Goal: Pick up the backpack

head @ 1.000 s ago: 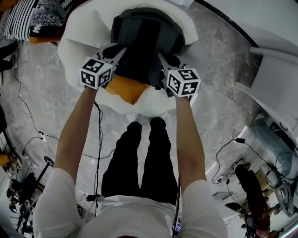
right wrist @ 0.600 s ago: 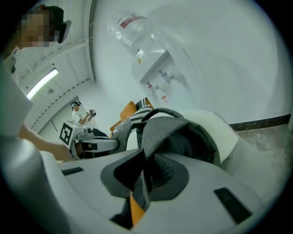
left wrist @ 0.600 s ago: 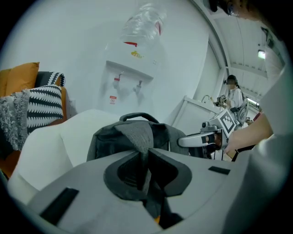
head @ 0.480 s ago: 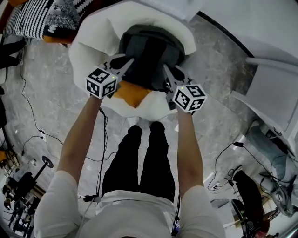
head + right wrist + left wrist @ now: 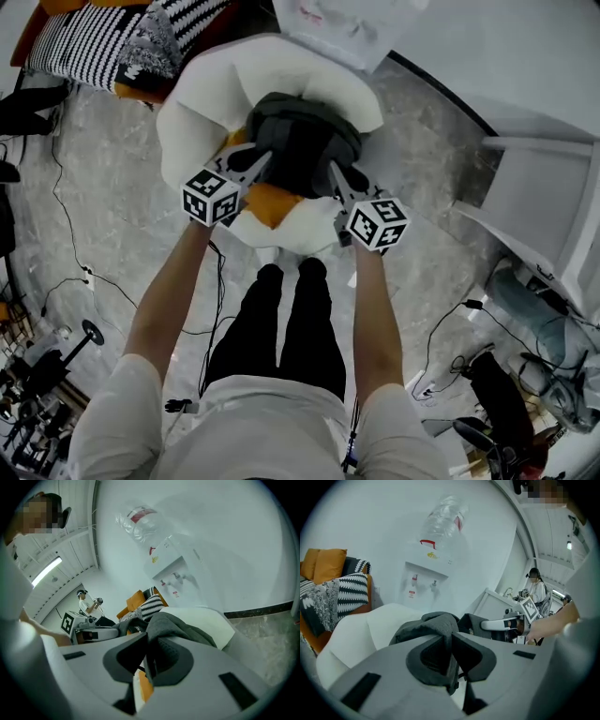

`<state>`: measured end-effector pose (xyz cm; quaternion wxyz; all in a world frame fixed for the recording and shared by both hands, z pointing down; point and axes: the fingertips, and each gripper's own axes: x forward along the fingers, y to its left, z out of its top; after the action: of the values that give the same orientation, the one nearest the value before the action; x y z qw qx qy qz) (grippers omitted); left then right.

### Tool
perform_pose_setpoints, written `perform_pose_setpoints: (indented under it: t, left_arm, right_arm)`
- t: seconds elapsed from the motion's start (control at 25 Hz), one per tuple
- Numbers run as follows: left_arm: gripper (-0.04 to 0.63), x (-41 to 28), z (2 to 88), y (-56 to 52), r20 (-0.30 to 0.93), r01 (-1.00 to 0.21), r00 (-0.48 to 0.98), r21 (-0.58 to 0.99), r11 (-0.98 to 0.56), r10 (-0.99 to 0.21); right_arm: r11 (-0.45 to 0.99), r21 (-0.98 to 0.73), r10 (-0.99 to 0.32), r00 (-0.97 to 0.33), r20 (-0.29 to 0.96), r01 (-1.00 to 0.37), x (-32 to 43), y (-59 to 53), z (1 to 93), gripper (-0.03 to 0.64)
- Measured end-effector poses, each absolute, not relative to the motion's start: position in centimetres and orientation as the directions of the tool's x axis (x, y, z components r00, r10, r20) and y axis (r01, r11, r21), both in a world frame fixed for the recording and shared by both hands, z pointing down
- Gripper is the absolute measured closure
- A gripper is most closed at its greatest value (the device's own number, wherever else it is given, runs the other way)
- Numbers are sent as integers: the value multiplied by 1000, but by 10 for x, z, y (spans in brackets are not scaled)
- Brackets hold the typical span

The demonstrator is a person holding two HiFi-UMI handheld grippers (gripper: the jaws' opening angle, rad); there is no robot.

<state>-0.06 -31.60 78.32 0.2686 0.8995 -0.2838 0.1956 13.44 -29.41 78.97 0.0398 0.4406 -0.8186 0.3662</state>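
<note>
Presently in hand: backpack (image 5: 300, 141), dark grey, soft-sided, bunched where it is gripped.
Location of backpack: over the seat of the white armchair (image 5: 197, 103), between the two grippers and just far of the orange cushion (image 5: 272, 202); whether its underside is clear of the seat cannot be told.
Left gripper (image 5: 255, 161): jaws narrow, clamped on a fold of grey fabric at the bag's near left edge; they have just been closing, with that fabric between them.
Right gripper (image 5: 336, 174): jaws narrow, pinching a fold at the bag's near right edge; they too have just been closing on the cloth.
Bearing from jaws: the bag lies straight ahead of both pairs of jaws and between them, with its bulk on the far side of the tips.
Long axis: runs near to far, roughly midway between the grippers, with one grip on either side of it.
Nearer hand: neither; both are at about equal reach.
Arm pose: both forearms are stretched forward and nearly straight, the grippers angled slightly downward, their tips converging on the bag.
Step judged: lift; the next move calls for both hands to rise together so the load hangs level.
Risk judged: a thin pinch of cloth could slip, and an uneven raise would tip the bag sideways.
</note>
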Motion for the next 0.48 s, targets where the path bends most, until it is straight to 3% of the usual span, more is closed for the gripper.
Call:
perform_pose_setpoints:
  t: [0.48]
  left_arm:
    - [565,-18,740,-302,518,-657,733,369,-658,-441]
  right_arm:
    - [348,-594,-664,-638,390,-726,121,-279,757,580]
